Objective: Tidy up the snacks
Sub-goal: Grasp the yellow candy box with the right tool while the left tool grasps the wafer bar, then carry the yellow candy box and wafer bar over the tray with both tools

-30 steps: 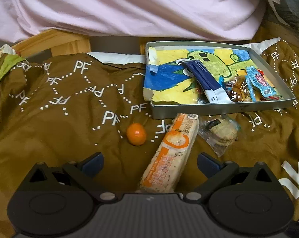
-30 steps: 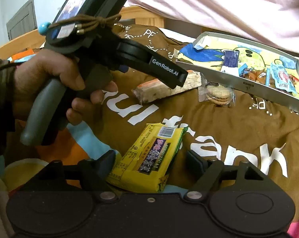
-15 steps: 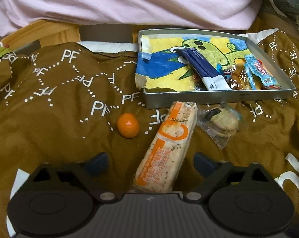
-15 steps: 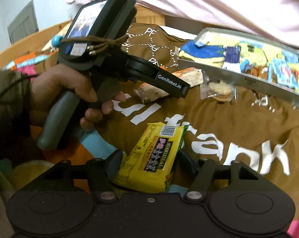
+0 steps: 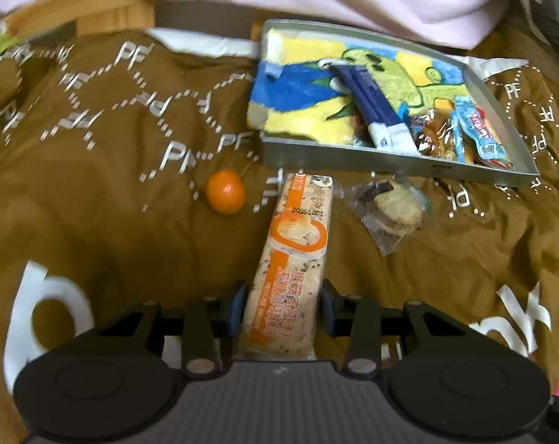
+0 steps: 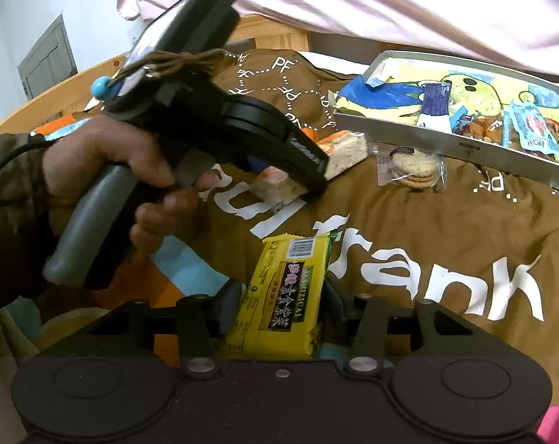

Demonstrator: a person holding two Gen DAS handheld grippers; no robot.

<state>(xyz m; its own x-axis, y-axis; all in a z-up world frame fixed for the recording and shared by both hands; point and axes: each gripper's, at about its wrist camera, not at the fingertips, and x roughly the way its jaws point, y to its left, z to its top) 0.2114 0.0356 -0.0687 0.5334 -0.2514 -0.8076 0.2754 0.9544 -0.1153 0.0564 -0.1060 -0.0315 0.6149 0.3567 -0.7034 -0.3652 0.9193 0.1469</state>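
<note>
Right gripper (image 6: 281, 305): fingers pressed to both long sides of the yellow pack (image 6: 283, 298) — narrow, clamped on it.
Yellow pack: lies on the brown blanket (image 6: 446, 229), long axis running straight away from the gripper, barcode end farthest.
Left gripper (image 5: 281, 305): closed to a narrow gap on the near end of the orange bar (image 5: 292, 270), both blue pads against its sides.
Hand (image 6: 105, 170): wraps the left gripper's grey handle, seen in the right wrist view.
Orange bar: on the blanket, long axis pointing away toward the tray (image 5: 390, 164), tilted slightly right; its far end lies just beside the tray's near wall.
Orange (image 5: 226, 191): small, round, on the blanket left of the bar's far end, apart from it.
Cookie bag (image 5: 392, 211): clear wrapper, right of the bar, near the tray's front wall.
Tray: shallow, metal, lined with a yellow, blue and green drawing (image 5: 316, 85).
Tray contents: a dark blue tube (image 5: 368, 105) lying diagonally — white end toward the near wall; to its right a clear-wrapped brown snack (image 5: 433, 137) and a light blue packet (image 5: 479, 131) in the right corner.
</note>
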